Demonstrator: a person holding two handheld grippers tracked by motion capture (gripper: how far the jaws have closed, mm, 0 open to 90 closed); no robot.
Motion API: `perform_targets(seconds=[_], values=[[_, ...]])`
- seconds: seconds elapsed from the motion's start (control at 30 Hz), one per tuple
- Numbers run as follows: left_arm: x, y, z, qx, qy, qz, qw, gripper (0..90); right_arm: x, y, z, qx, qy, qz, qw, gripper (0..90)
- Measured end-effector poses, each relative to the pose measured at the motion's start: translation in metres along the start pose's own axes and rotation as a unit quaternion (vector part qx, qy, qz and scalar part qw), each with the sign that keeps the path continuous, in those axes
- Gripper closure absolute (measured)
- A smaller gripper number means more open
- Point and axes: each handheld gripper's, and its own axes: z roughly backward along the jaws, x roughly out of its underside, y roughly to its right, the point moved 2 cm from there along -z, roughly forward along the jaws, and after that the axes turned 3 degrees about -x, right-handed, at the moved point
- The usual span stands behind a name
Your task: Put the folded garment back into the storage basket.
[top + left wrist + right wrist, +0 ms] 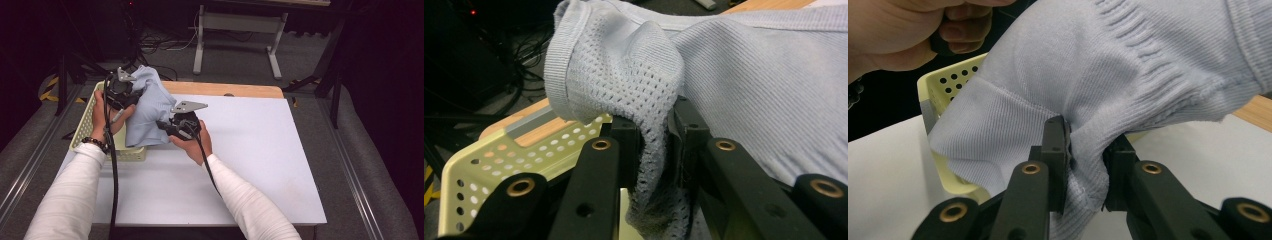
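Note:
A pale blue knitted garment [149,107] hangs between both grippers, over the right rim of a yellow perforated basket [90,122]. My left gripper [131,96] holds its upper left part above the basket; in the left gripper view the jaws pinch a fold of the garment's mesh lining [655,145]. My right gripper [165,126] grips the lower right part; in the right gripper view its jaws squeeze a bunch of the ribbed garment [1087,145]. The garment drapes down and hides much of the basket's inside.
The basket stands at the left end of a white tabletop [240,150] with a wooden strip [225,90] along its far edge. Beyond the table are a dark floor, cables [155,42] and a grey table frame [235,30]. Metal rails run along both sides.

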Motion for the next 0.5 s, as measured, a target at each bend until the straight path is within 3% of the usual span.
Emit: perform_targets(seconds=[0.5], values=[[0.008, -0.025, 0.002, -0.024, -0.013, 0.020, 0.9994, 76.0, -0.010, -0.007, -0.032, -0.014, -0.015, -0.006, 0.9998, 76.0]])
